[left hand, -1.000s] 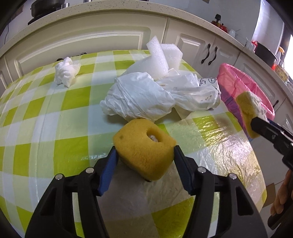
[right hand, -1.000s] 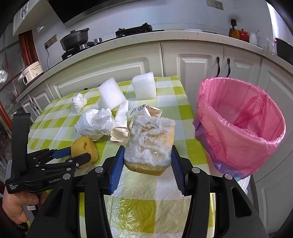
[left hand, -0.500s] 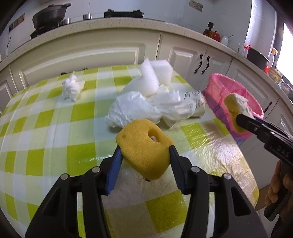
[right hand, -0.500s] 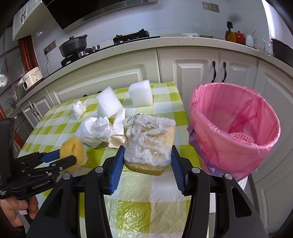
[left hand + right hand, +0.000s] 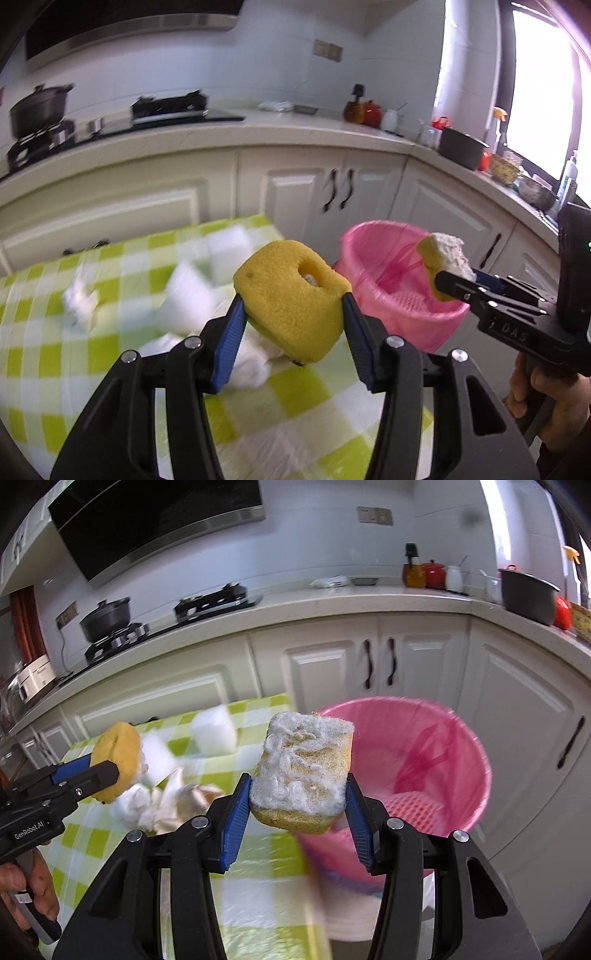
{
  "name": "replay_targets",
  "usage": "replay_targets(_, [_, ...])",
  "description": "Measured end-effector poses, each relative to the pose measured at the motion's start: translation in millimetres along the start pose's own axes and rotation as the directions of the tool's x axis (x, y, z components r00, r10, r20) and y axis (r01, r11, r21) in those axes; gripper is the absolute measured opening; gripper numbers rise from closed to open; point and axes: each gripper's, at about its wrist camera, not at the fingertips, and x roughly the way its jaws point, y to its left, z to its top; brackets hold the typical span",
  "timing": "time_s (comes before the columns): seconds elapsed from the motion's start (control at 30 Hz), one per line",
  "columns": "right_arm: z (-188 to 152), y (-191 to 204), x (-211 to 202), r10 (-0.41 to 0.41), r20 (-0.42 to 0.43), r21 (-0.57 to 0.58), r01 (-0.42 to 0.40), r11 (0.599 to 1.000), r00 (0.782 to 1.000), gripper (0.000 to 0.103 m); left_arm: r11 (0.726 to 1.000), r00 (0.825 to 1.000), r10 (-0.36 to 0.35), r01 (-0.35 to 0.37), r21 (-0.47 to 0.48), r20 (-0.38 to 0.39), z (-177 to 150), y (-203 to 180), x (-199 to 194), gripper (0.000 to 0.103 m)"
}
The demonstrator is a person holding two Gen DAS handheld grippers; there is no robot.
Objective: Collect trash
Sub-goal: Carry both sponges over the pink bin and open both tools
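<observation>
Left gripper [image 5: 293,314] clamps a yellow sponge [image 5: 291,299] above the table [image 5: 295,398]. Right gripper [image 5: 298,801] pinches a scourer sponge [image 5: 304,771] beside the pink bin [image 5: 461,760].

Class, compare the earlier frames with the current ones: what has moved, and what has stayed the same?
Both grippers rose off the table and swung toward the pink bin. The left gripper lifted its yellow sponge clear of the tablecloth; the right gripper carried its white-topped sponge up beside the bin's rim. Both grips stayed shut; the white trash stayed on the table.
</observation>
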Motion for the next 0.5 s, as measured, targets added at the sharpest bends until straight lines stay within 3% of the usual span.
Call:
replay_targets(0.2, [19.8,-47.1,5.3,-0.06,0.009,0.038,0.059,0.998,0.998,0.048,0.993,0.994,-0.107,0.107,0.059,-0.001,40.3,-49.1,41.2,0.051])
replay_targets(0.5, [36.7,-93.4,15.3,-0.125,0.01,0.076,0.124,0.989,0.992,0.052,0.977,0.98,-0.193,0.197,0.082,-0.053,75.6,-94.9,97.7,0.059])
